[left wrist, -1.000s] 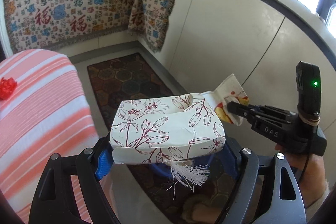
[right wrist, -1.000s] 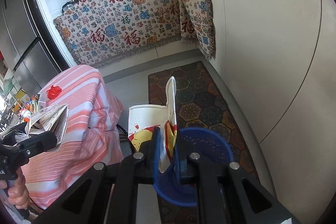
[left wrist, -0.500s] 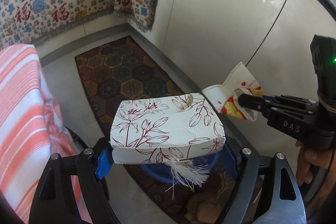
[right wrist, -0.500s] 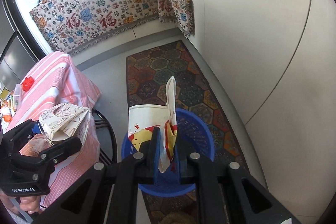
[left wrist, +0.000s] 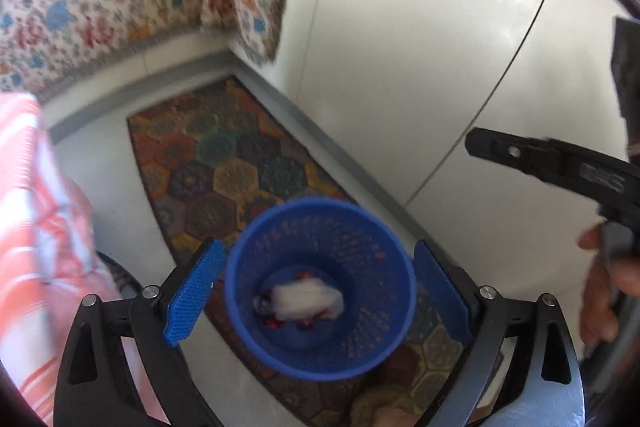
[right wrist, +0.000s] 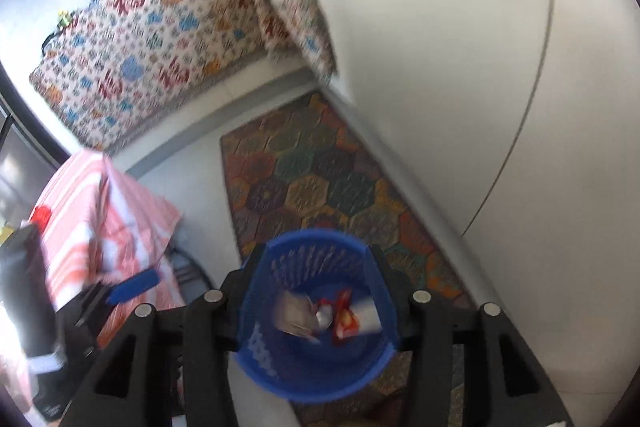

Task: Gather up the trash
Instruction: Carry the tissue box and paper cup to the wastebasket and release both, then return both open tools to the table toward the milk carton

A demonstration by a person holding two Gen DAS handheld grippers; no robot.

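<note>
Low in the centre of the left wrist view, a blue mesh basket (left wrist: 320, 287) stands on a hexagon-patterned rug (left wrist: 236, 171), and both cameras look down into it. The left hand-held gripper (left wrist: 318, 291) hangs over it with its jaws opening, spread wide: the blue pads (left wrist: 194, 291) sit at either side of the basket's rim and nothing is between them. At the bottom of the basket lies a pale box with red marks (left wrist: 304, 301); in the right wrist view it shows beside a white, red and yellow wrapper (right wrist: 352, 315). The right hand-held gripper (right wrist: 316, 291) also hangs above the basket, its jaws opening and parted about halfway, one black finger at each side of the rim, with nothing between them. The same gripper enters the left wrist view from the right edge, held by a hand (left wrist: 604, 291). A striped orange and white cloth (left wrist: 36, 227) fills the left edge, and a patterned cloth (right wrist: 160, 39) hangs across the upper left. White cabinet doors (left wrist: 420, 47) take up the right side.
</note>
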